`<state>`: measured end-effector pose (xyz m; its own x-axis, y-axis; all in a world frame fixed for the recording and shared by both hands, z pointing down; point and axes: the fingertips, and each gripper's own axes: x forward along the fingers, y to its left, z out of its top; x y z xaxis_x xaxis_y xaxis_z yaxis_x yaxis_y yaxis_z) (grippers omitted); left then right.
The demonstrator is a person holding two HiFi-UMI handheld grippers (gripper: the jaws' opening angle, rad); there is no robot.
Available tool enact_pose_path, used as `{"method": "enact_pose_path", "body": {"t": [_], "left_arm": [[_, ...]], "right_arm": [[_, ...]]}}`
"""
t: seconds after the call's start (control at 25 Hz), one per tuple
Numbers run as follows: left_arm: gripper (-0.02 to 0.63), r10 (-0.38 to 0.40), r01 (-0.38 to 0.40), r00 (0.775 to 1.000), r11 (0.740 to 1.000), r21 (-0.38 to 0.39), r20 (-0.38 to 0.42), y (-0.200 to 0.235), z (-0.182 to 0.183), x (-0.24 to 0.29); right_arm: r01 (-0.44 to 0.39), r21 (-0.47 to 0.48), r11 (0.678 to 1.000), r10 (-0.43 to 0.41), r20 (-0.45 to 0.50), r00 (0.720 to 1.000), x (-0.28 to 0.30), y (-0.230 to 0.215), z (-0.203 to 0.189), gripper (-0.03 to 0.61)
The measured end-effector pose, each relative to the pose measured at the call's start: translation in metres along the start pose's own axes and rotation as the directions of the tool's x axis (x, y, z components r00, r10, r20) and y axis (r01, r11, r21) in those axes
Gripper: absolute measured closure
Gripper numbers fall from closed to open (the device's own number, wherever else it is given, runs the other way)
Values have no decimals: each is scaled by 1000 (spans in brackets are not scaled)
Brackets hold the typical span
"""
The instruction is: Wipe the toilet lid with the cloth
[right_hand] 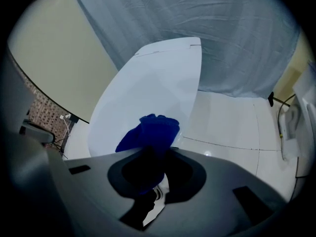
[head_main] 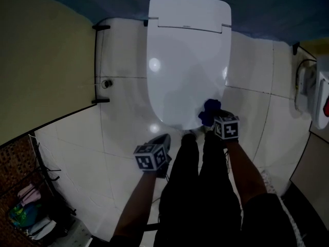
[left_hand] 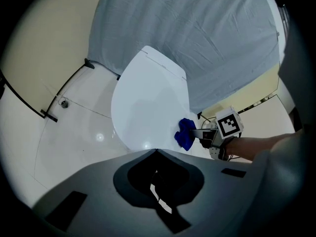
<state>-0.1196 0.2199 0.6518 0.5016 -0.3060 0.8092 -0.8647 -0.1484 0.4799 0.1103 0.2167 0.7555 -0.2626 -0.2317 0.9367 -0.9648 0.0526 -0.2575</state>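
The white toilet lid (head_main: 185, 60) is down and fills the middle of the head view. A blue cloth (head_main: 209, 112) rests bunched on the lid's near right edge. My right gripper (head_main: 216, 118) is shut on it, and its marker cube sits just behind. In the right gripper view the cloth (right_hand: 150, 132) runs from the jaws out onto the lid (right_hand: 153, 78). My left gripper (head_main: 162, 139) hangs low over the floor to the left of the bowl's front and touches nothing; its jaws are hidden. Its own view shows the lid (left_hand: 148, 102), the cloth (left_hand: 185, 134) and the right gripper (left_hand: 201, 134).
White floor tiles surround the toilet, with a drain (head_main: 106, 83) at the left by a black-bracketed partition line. A grey-blue sheet hangs behind. A white wall fixture (head_main: 313, 91) stands at the right, and clutter (head_main: 25, 215) lies bottom left. The person's dark legs (head_main: 200, 189) stand before the bowl.
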Motion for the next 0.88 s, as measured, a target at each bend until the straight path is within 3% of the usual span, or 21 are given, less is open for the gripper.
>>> {"method": "enact_pose_path", "body": {"t": [0.16, 0.32, 0.44, 0.56, 0.64, 0.76, 0.88], "left_arm": [[621, 8, -8, 1000, 1000, -27, 15, 6, -2, -7], [621, 39, -35, 998, 996, -81, 51, 23, -2, -22], [621, 58, -46, 995, 990, -136, 84, 32, 0, -37], [621, 102, -72, 985, 975, -208, 136, 58, 3, -56], [621, 132, -87, 978, 961, -261, 159, 75, 2, -67], [621, 145, -95, 977, 953, -288, 157, 87, -8, -72], [621, 141, -95, 979, 954, -285, 144, 91, -20, -70]], "right_arm": [[-63, 1, 998, 63, 45, 997, -11, 27, 13, 515], [-183, -39, 982, 186, 81, 979, -19, 95, 32, 515], [-304, -63, 951, 309, 117, 944, -21, 158, 49, 515], [-445, -83, 892, 452, 156, 878, -17, 227, 67, 515], [-489, -65, 870, 494, 126, 860, -2, 258, 65, 515], [-460, -37, 887, 461, 5, 887, 33, 271, 39, 515], [-327, -97, 940, 316, -109, 942, 61, 245, 7, 515]]}}
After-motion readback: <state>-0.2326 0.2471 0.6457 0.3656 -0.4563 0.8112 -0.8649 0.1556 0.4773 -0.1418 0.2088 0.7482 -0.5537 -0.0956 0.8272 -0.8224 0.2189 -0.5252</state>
